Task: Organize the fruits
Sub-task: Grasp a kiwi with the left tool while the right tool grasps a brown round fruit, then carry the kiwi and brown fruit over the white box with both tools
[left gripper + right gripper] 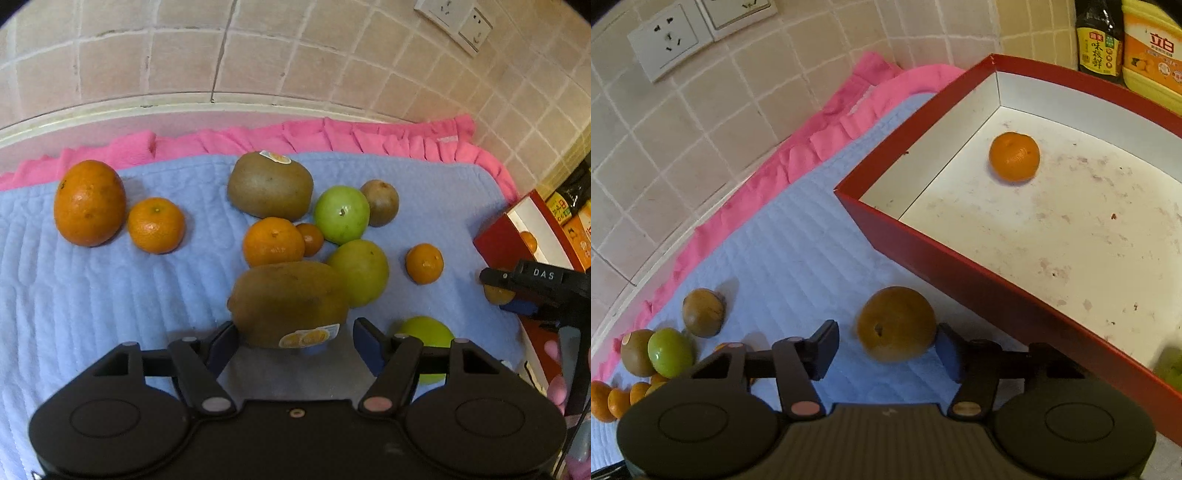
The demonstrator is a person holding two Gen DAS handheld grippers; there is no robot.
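In the left wrist view, my left gripper is open around a large kiwi with a sticker, on the blue cloth. Its left finger touches the kiwi; the right finger stands apart. Beyond lie oranges, another kiwi, green fruits and small mandarins. In the right wrist view, my right gripper is open around a brownish-orange round fruit beside the red box. The box holds one mandarin and a green fruit at its near corner.
A tiled wall with sockets stands behind the counter. A pink towel edges the blue cloth. A soy sauce bottle and a yellow detergent bottle stand behind the red box. My right gripper shows at the right in the left wrist view.
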